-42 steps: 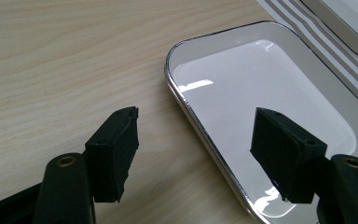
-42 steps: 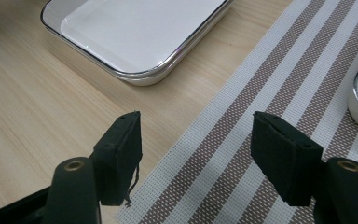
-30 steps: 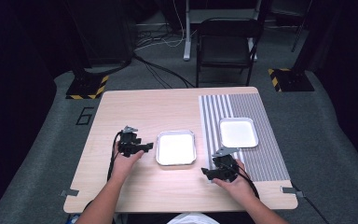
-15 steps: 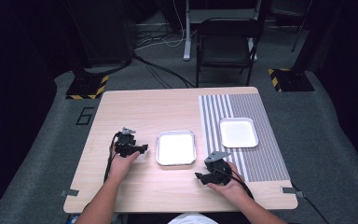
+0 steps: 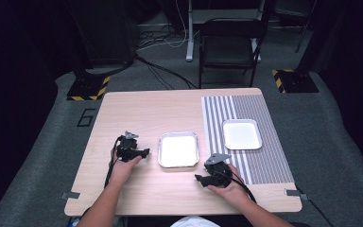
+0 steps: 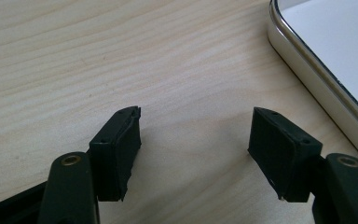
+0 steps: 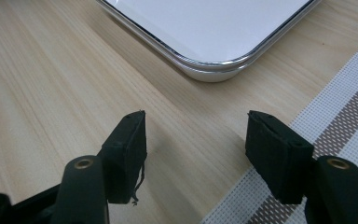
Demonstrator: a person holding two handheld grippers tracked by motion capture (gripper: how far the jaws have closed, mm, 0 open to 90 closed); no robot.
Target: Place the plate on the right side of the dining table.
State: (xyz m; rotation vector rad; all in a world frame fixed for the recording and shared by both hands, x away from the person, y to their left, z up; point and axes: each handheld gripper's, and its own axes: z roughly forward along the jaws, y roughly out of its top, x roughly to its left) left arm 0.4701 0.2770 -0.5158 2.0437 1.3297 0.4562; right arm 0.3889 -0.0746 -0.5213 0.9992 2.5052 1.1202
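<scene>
While both hands draw back toward the table's (image 5: 137, 109) near edge, the left gripper (image 5: 139, 153) and right gripper (image 5: 202, 178) have just been closing slightly yet gape wide and empty beside the middle tray (image 5: 178, 164), suggesting no grasp has begun.

High view looks down and forward over the whole table (image 5: 137, 113). Both gripper views sit low and close, sharing the nearer tray (image 5: 178, 149) with it.

The tabletop (image 6: 121, 56) is pale, matt wood grain. The near tray (image 7: 205, 70) has a shiny metal rim and smooth white inside. The striped placemat (image 7: 335, 116) is coarse woven mesh. Matt black ribbed pads (image 6: 275, 149).
</scene>
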